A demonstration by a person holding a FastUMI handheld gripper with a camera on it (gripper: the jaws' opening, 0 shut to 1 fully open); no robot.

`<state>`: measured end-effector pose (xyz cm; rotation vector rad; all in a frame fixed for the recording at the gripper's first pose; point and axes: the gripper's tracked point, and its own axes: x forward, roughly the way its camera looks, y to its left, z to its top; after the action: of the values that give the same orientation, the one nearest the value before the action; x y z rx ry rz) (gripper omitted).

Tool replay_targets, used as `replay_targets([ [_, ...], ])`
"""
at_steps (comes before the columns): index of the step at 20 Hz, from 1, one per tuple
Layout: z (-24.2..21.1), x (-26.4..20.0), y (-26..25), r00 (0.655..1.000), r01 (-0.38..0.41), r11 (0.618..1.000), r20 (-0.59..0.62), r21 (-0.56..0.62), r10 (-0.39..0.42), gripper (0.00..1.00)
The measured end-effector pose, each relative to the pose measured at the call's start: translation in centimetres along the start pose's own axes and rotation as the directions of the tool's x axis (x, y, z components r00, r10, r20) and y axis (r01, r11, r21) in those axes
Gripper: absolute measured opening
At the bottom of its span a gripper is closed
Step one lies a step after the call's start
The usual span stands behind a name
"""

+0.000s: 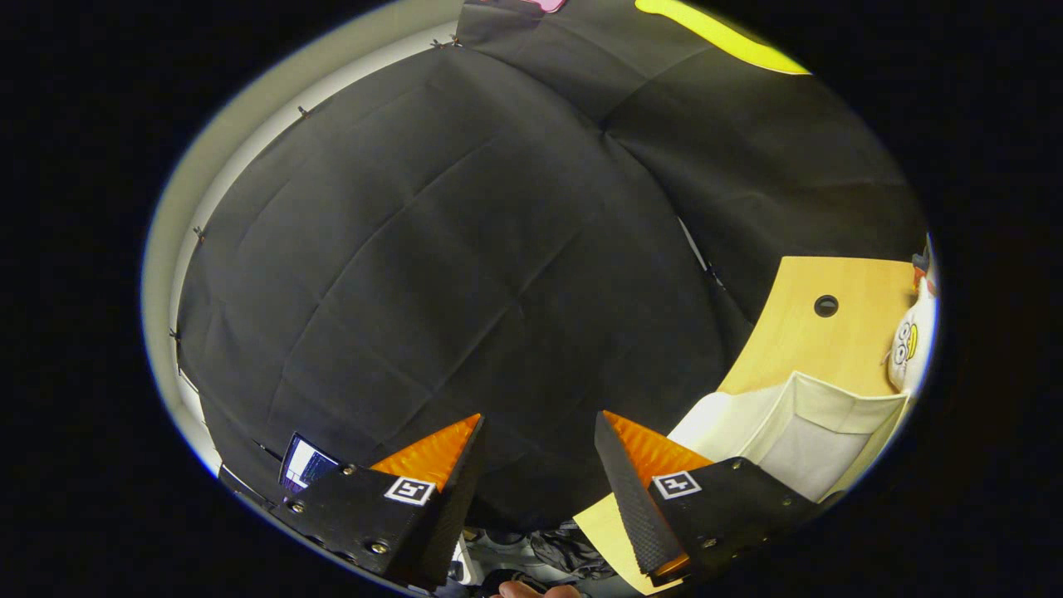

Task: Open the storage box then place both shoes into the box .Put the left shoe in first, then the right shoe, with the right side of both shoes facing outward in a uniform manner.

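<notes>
While the gripper (538,465) is pointing at the booth wall with fingers spread on nothing, the storage box (810,432) is sitting at four o'clock on the table (830,332); swinging over blind is risking knocking it

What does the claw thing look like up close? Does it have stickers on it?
The claw has two wedge-shaped fingers that taper to points, with ridged inner faces. Each sits on a dark angular mount held by small shiny screws. Yes, sort of stickers: each mount carries a small square black-and-white marker, like a tiny pixel pattern. The fingers stand apart with nothing between them.
</notes>
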<state>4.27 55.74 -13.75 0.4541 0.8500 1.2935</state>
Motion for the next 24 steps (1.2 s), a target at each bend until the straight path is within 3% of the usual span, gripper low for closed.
replay_targets([
  [7,-1.8,-8.3,-6.0,0.987,0.160,0.985,0.025,-0.060,-0.158,0.97],
  [12,-2.7,-15.9,-11.4,0.950,0.307,0.951,0.076,-0.048,-0.303,0.97],
  [24,-10.9,-28.8,-22.1,0.849,0.524,0.847,0.020,0.090,-0.527,0.97],
])
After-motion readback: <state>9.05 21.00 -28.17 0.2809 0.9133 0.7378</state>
